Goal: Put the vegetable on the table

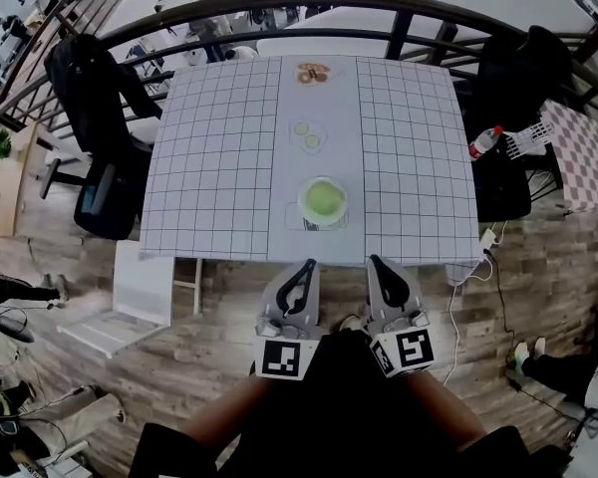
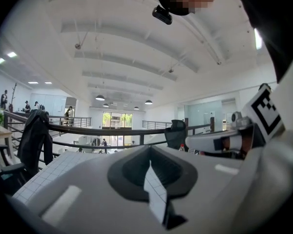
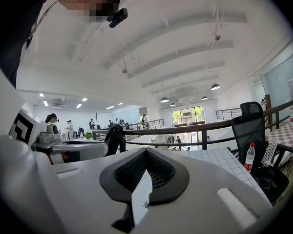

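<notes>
- The desk (image 1: 219, 167), covered in a gridded cloth with a plain grey strip down its middle, is filling the centre of the head view.
- The left claw (image 1: 307, 267) and right claw (image 1: 378, 263) are hanging side by side at lower centre, just short of the desk's near edge. Each one's own view is showing its jaws drawn together at the tips with nothing between them.
- A round green vegetable (image 1: 323, 200) is sitting in what looks like a shallow dish (image 1: 302, 195) on the grey strip, just above the claws in the frame.
- Two pale slices (image 1: 307, 135) are lying flat on the strip further up, apart from the dish.
- A small brown item (image 1: 313, 72) is resting near the desk's far edge, too small to name.
- This scene is fitting two readings: the round one waiting to come out of its dish, or the slices lying on the desk as asked and the claws drawn back.
- Any reach would be going best with one claw opening wide before crossing the edge, coming down over the round body, and closing gently at its widest part.
</notes>
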A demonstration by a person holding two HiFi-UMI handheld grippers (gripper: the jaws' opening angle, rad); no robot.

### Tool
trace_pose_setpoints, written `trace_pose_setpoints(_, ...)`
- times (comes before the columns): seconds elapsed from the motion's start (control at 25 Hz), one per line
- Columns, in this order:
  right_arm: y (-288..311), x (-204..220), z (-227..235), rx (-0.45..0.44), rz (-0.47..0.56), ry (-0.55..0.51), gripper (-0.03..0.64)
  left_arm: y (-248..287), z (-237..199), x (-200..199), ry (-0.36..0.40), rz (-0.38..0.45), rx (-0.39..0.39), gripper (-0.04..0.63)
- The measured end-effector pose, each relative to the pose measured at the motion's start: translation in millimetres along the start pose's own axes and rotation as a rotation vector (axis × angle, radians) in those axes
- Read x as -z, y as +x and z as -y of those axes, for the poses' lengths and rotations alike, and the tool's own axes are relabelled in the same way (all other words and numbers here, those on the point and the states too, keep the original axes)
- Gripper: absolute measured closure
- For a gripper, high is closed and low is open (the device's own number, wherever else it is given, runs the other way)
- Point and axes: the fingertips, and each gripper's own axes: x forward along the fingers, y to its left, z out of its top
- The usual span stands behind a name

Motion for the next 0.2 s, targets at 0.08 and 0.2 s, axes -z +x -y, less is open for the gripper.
trace_pose_setpoints(0.08, 5.7, -0.1, -2.5, -0.004, -0.003, 0.020, 0.620, 2.9, -5.2, 1.3, -0.006, -0.004, 0.005, 0.584)
trace_pose_setpoints(0.2, 15.0, 1.5, -6.6, -0.009, -0.012, 0.049, 0.620, 6.8, -15.9, 2.0, -0.010, -0.002, 0.005, 0.584)
